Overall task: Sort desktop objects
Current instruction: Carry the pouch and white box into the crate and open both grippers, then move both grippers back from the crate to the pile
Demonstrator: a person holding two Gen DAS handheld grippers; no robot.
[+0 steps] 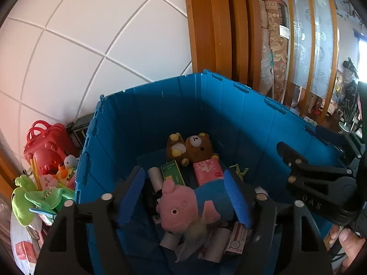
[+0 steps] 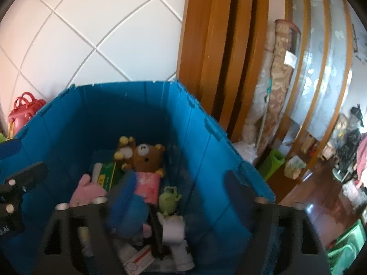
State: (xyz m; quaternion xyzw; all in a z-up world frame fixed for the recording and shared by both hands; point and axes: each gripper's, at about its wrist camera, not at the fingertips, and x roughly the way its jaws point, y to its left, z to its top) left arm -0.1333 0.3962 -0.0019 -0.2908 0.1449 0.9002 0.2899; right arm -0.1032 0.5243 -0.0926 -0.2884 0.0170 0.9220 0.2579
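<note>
The left gripper (image 1: 183, 197) is held over the open top of a blue crate (image 1: 247, 119), its jaws spread wide. A pink pig plush (image 1: 183, 208) in a blue garment is seen between the blue pads (image 1: 236, 199) in the left wrist view, but neither pad is seen pressing on it; whether the plush rests on the pile below cannot be told from this view.

The right gripper (image 2: 176, 197) is likewise held above the crate, jaws spread wide and nothing clamped. One blue pad (image 2: 125, 188) is blurred in front of the crate contents; the other finger lies over the crate's right wall. In the left wrist view the right gripper's black body is visible at the right edge, with a person's hand (image 1: 348, 243) below it.

Inside the crate the following are noted: a brown bear plush (image 1: 197, 149) lying against the far wall, a pink tissue pack (image 1: 207, 171) just in front of it, a green box (image 1: 173, 173) to its left, a small green toy (image 2: 169, 200), white paper rolls (image 2: 173, 229) and a red-and-white carton (image 1: 236, 240) near the front.

Outside, left of the crate, a red bag (image 1: 48, 146) and a heap of plush toys (image 1: 45, 194) are recorded. Behind stand a white tiled wall (image 1: 91, 45) and an orange wooden door frame (image 1: 218, 23).
</note>
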